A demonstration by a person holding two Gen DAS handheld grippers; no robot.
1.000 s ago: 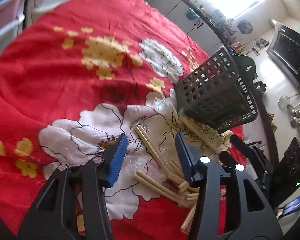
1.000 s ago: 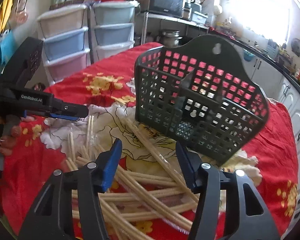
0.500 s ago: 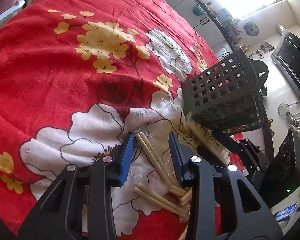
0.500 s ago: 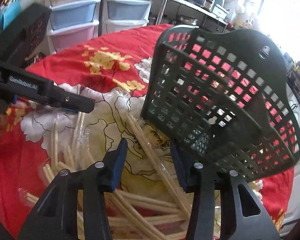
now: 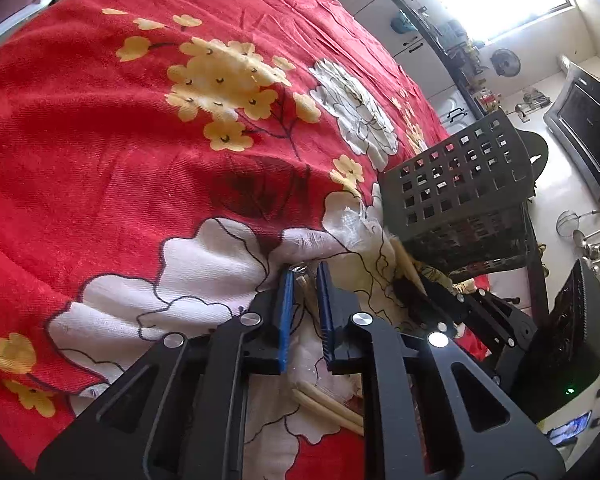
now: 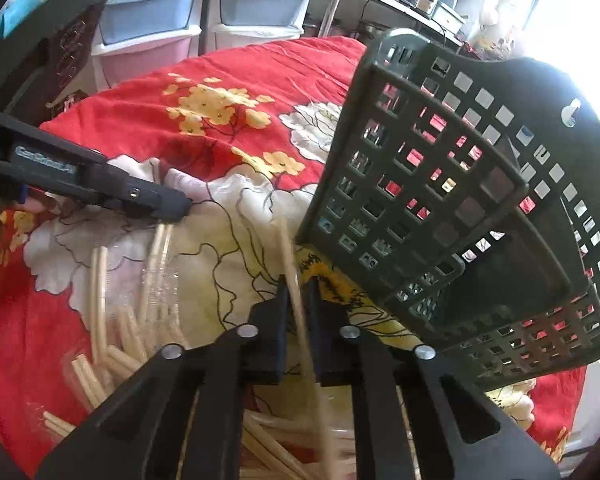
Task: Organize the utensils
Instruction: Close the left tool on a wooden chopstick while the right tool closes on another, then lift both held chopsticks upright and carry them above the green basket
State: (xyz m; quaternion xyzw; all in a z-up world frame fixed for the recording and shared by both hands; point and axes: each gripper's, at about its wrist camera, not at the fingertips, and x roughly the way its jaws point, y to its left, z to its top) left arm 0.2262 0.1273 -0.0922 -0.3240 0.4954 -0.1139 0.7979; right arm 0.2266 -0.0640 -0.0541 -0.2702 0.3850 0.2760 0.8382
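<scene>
Red floral cloth (image 5: 100, 128) covers the table, and everything you need is on it. On the left, your left gripper (image 5: 305, 276) is down at the cloth with its blue pads nearly together around the tips of a wrapped chopstick pair (image 5: 302, 280); whether it truly pinches them I cannot tell. Loose chopsticks (image 6: 100, 300), many in clear wrappers, lie scattered on the white flower between your two tools. Moving right, your right gripper (image 6: 297, 280) has its jaws drawn in tight on a single chopstick (image 6: 290, 256), which runs forward between them toward the holder. Furthest right, the dark perforated utensil basket (image 6: 460, 216) sits tilted on the cloth, and it looks empty inside. By my judgement you are barely started: nothing is stowed, and nearly the whole pile remains to be gathered and dropped in
</scene>
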